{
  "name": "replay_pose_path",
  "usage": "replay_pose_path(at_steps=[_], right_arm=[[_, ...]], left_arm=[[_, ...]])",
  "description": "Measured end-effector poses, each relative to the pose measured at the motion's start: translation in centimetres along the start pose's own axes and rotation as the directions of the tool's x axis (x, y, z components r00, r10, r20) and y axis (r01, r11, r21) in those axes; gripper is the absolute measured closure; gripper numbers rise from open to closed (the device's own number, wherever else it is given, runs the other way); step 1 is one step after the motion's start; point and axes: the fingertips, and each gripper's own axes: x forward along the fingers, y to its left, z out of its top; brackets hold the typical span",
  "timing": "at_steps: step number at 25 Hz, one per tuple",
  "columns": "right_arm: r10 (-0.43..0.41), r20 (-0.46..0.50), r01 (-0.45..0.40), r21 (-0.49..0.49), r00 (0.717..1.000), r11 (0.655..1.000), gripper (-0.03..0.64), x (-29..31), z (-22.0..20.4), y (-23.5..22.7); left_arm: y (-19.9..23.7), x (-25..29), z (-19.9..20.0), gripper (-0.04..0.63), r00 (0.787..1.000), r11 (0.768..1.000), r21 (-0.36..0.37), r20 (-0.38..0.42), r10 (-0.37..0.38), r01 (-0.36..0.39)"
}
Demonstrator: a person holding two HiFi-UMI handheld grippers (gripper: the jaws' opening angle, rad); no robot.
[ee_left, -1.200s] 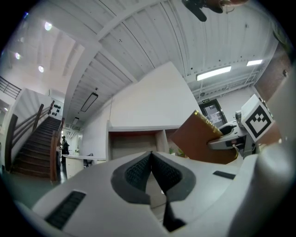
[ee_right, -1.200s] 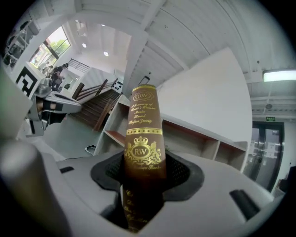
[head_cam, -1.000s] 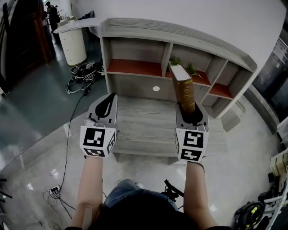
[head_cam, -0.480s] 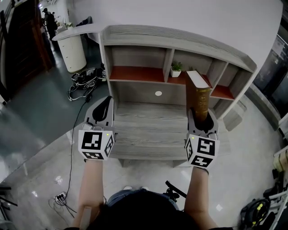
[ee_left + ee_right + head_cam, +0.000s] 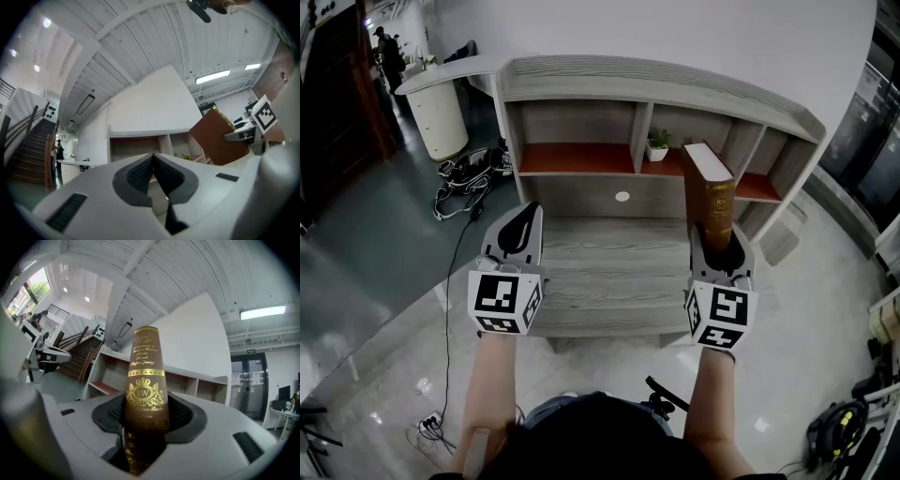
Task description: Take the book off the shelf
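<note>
A brown book [image 5: 710,202] with gold print on its spine [image 5: 146,380] stands upright in my right gripper [image 5: 718,242], which is shut on its lower end. It hangs in front of the grey shelf unit [image 5: 656,86], clear of the compartments and above the low wooden top [image 5: 609,272]. In the right gripper view the pads [image 5: 185,414] press on both sides of the book. My left gripper [image 5: 523,225] is held out over the left of that top, shut and with nothing in it; its fingertips [image 5: 153,157] meet. The left gripper view shows the book [image 5: 218,138] off to its right.
A small potted plant [image 5: 657,143] sits in the middle compartment on the red shelf board [image 5: 577,157]. Cables [image 5: 469,173] lie on the floor at the left near a white round counter [image 5: 436,103]. Gear [image 5: 839,436] lies on the floor at the lower right.
The right gripper carried the book to the right, away from the plant compartment, then held almost still. The left gripper stayed where it was.
</note>
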Motion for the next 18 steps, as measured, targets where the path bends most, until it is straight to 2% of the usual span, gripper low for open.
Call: replay_pose_path(at_steps=[18], right_arm=[[-0.053,-0.003,0.053,0.007,0.999,0.999,0.393,0.6,0.7,-0.1]], left_arm=[[1.9,0.1,1.2,0.583,0.999,1.0,-0.008,0.051,0.009,-0.009]])
